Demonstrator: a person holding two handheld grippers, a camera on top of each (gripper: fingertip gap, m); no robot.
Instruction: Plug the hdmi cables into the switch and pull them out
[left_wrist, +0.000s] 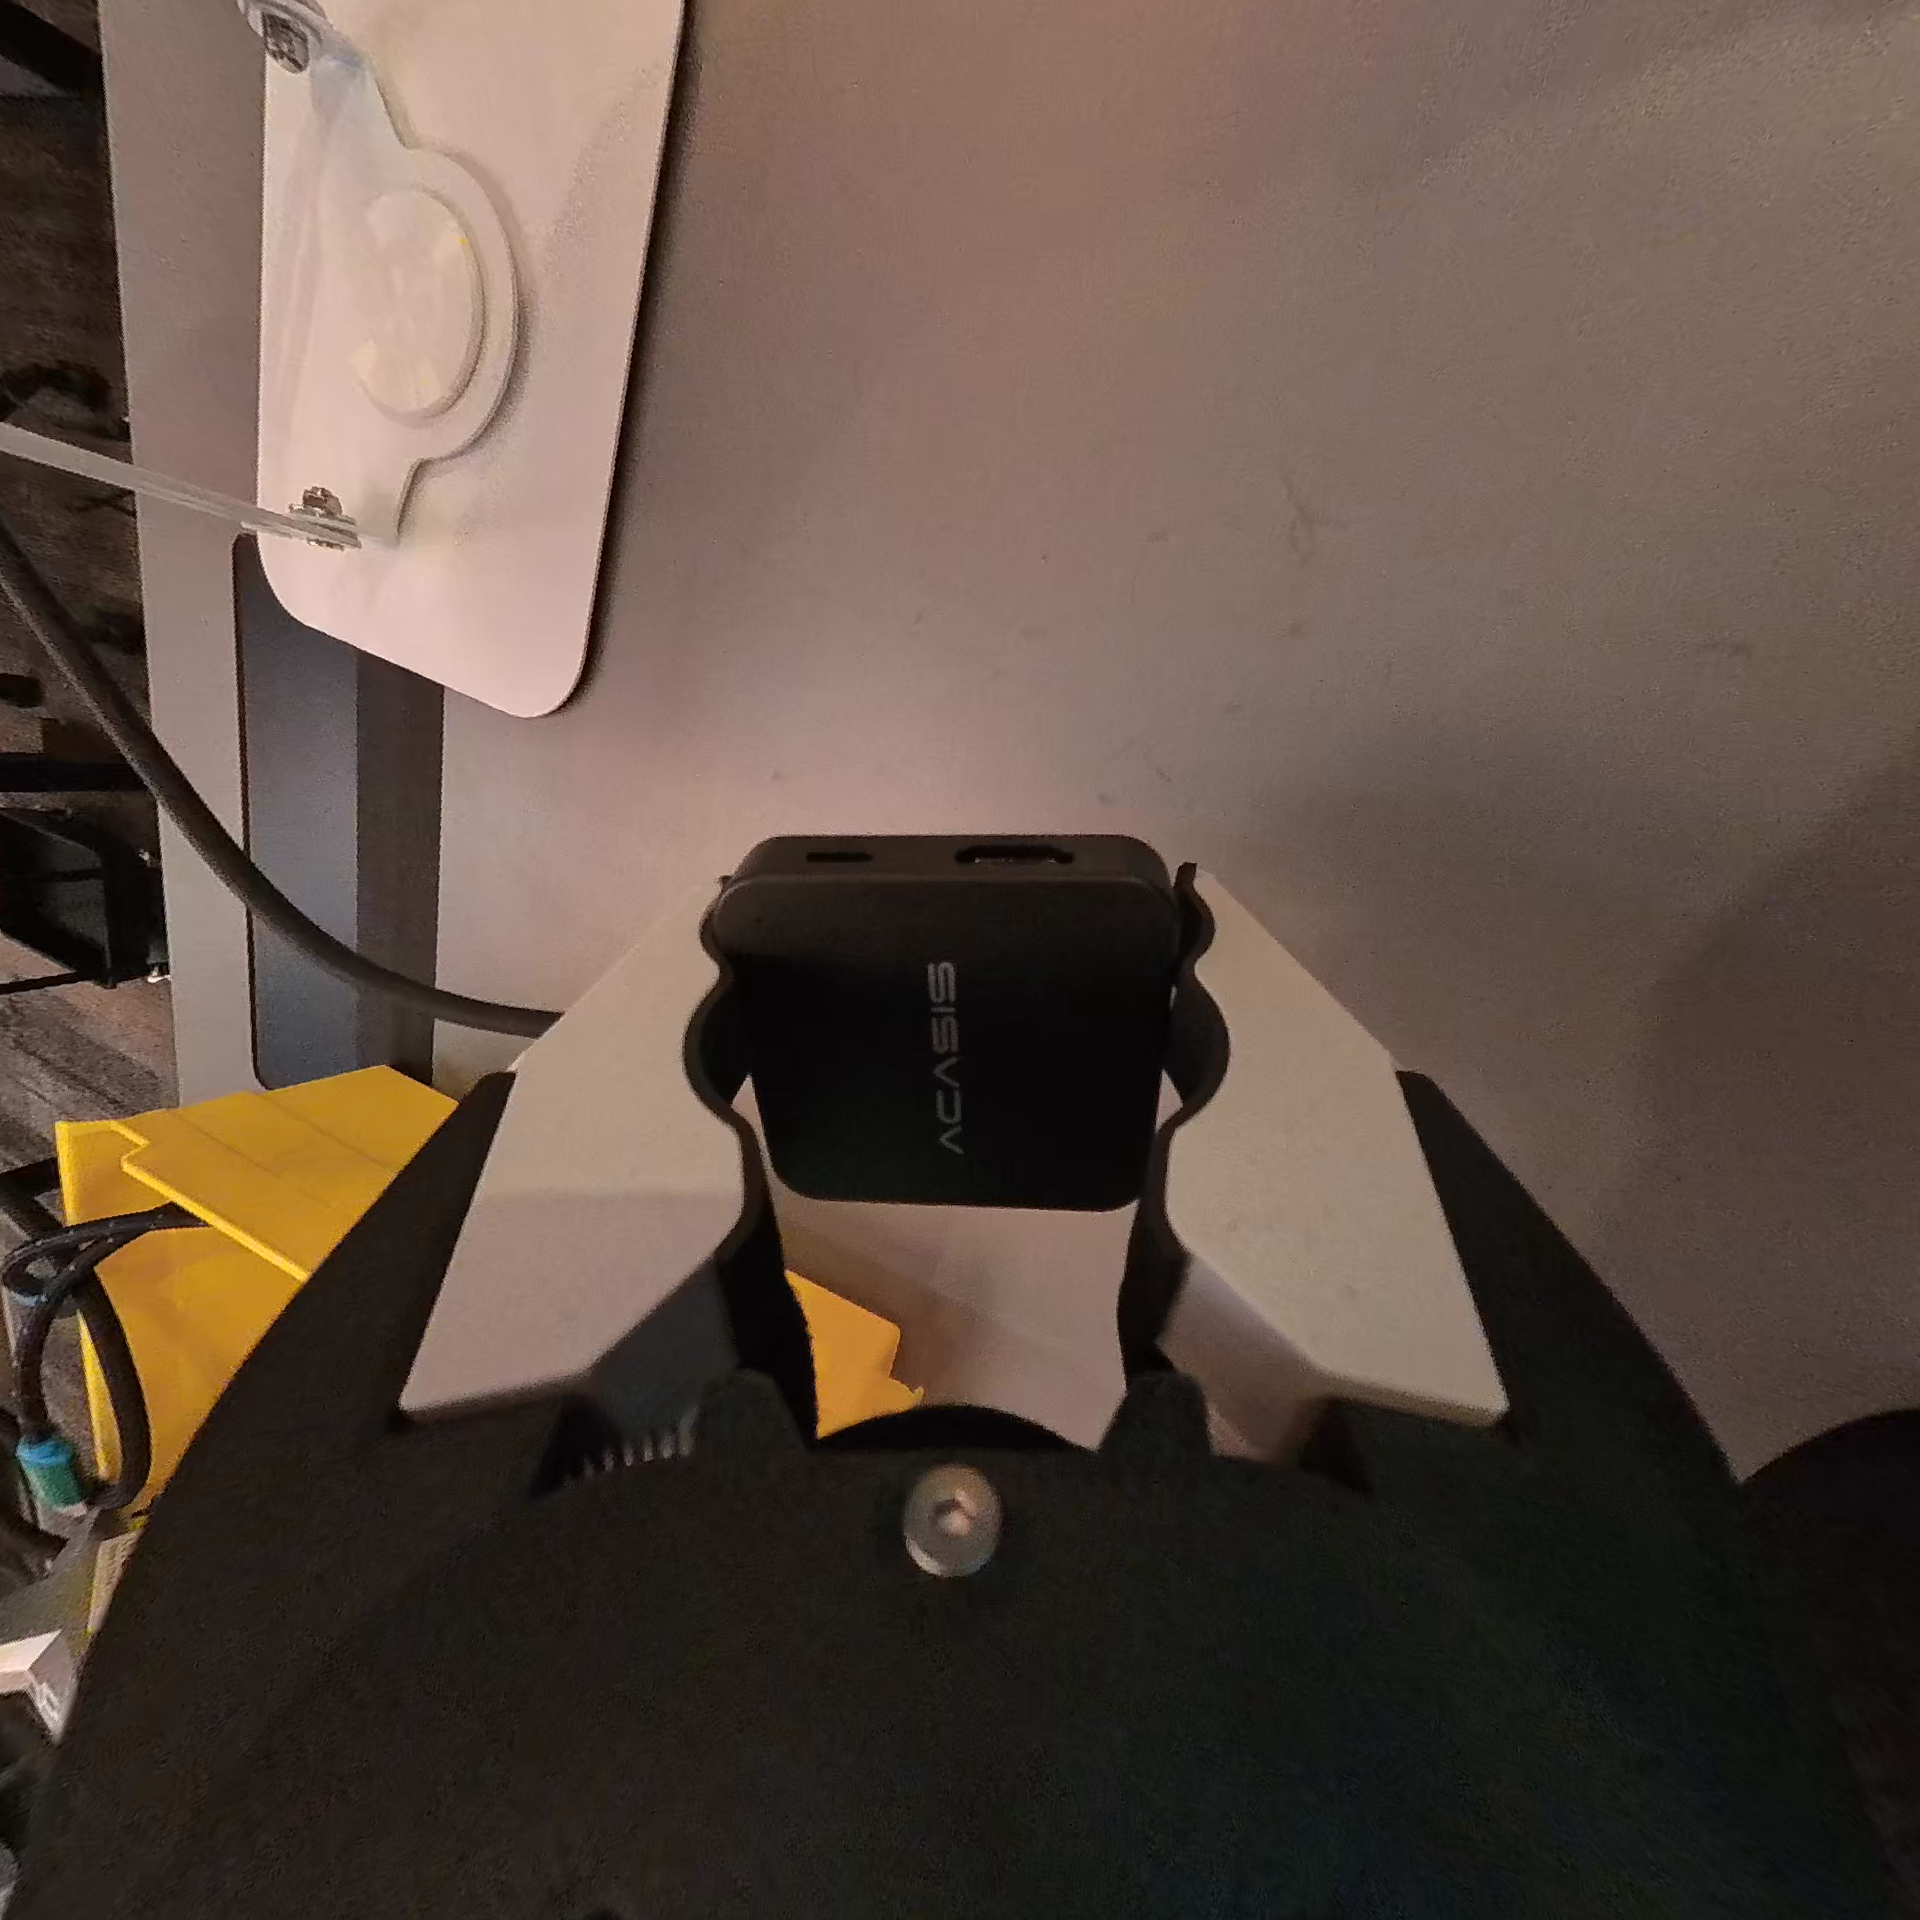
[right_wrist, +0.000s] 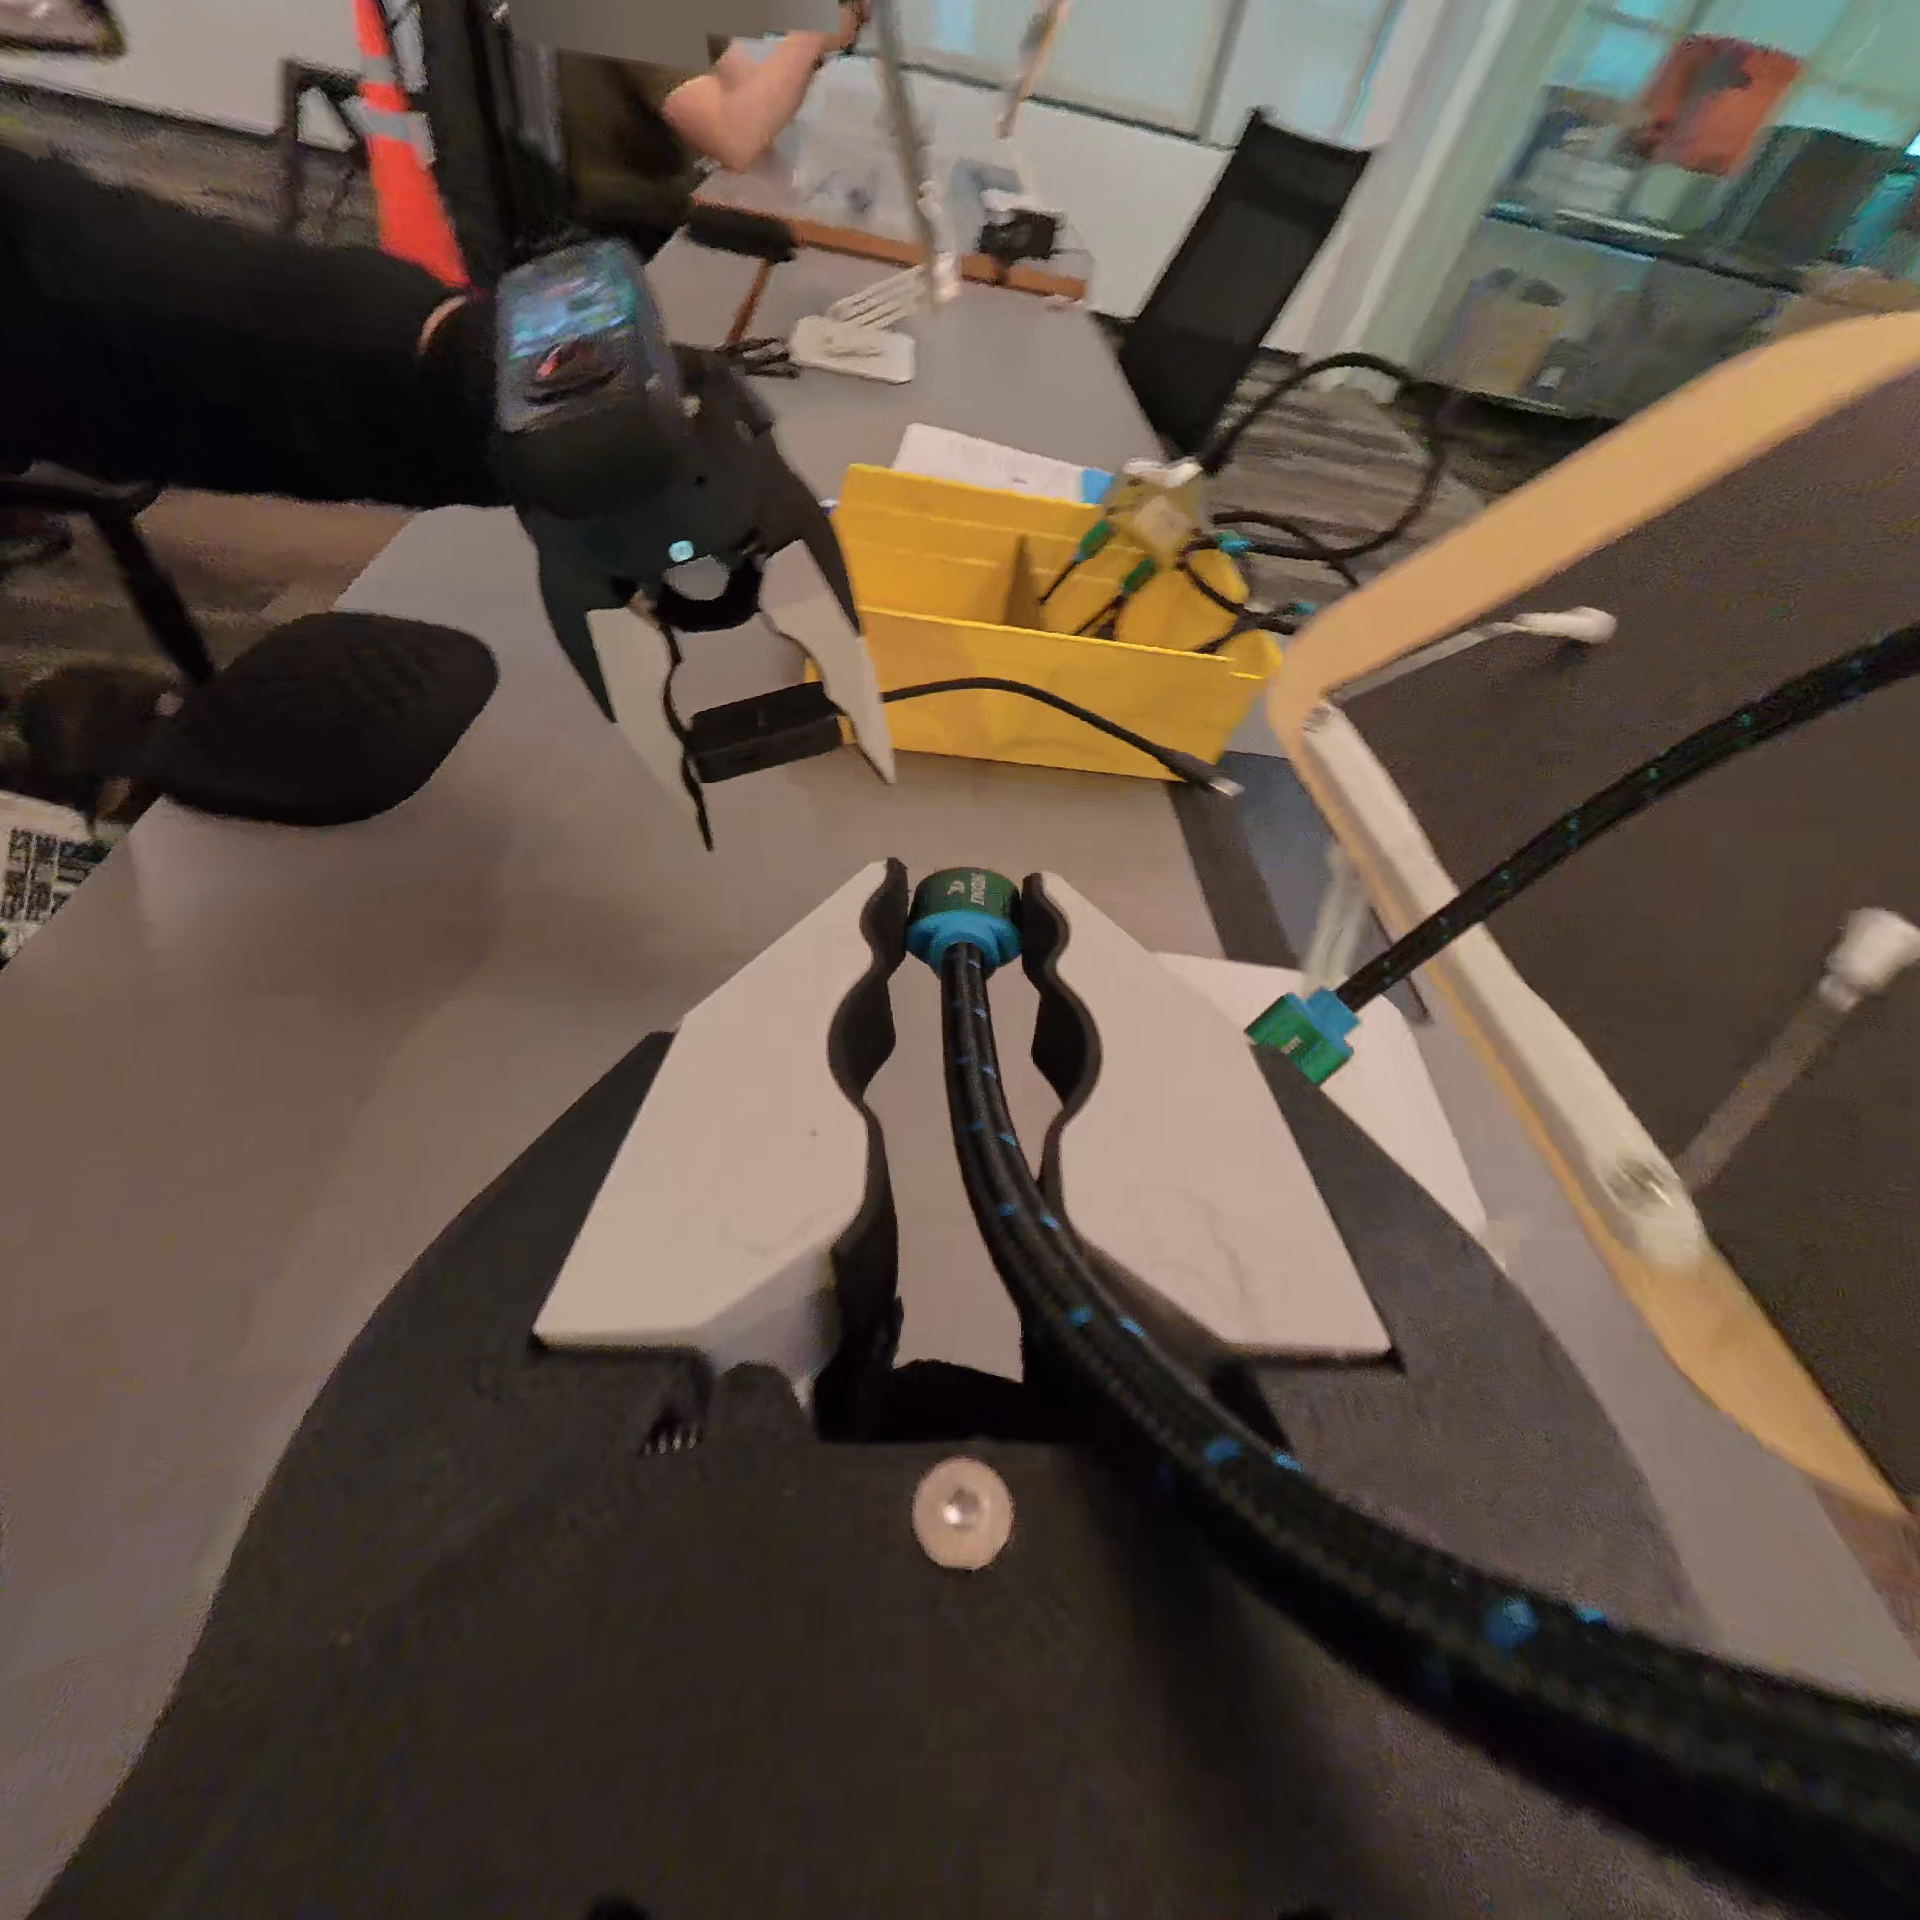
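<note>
The left gripper (left_wrist: 951, 1029) is reaching forward over the grey table (left_wrist: 1351, 520), its two grey fingers (left_wrist: 613, 1122) closing on either side of the black HDMI switch (left_wrist: 951, 1039) at the centre of the left wrist view. The switch is sitting flat between the tips, its far edge showing two ports. In the right wrist view the same gripper (right_wrist: 769, 717) is hanging at centre left of the frame, tilted downward over the table, held by an arm in a black sleeve (right_wrist: 208, 343) coming in from the left edge, with the switch (right_wrist: 764, 727) between its fingertips.

The right gripper (right_wrist: 961, 914) is pointing forward and slightly down over the table, at the centre of its own view. Its tongs are pinching the green-and-blue HDMI plug (right_wrist: 961, 909) at the very tips, and the plug's braided black cable (right_wrist: 1039, 1226) is running back between the fingers and off to the lower right.

A second HDMI plug (right_wrist: 1304, 1034), also green and blue, is hanging free at centre right on its own braided cable (right_wrist: 1558, 831). That is making two such plugs clearly in view, with further cable ends piling in the yellow bin (right_wrist: 1049, 696) behind the switch; their number cannot be told. One thin black cable (right_wrist: 1039, 696) is lying in front of the bin. One orange traffic cone (right_wrist: 410, 177) is standing at upper left.
</note>
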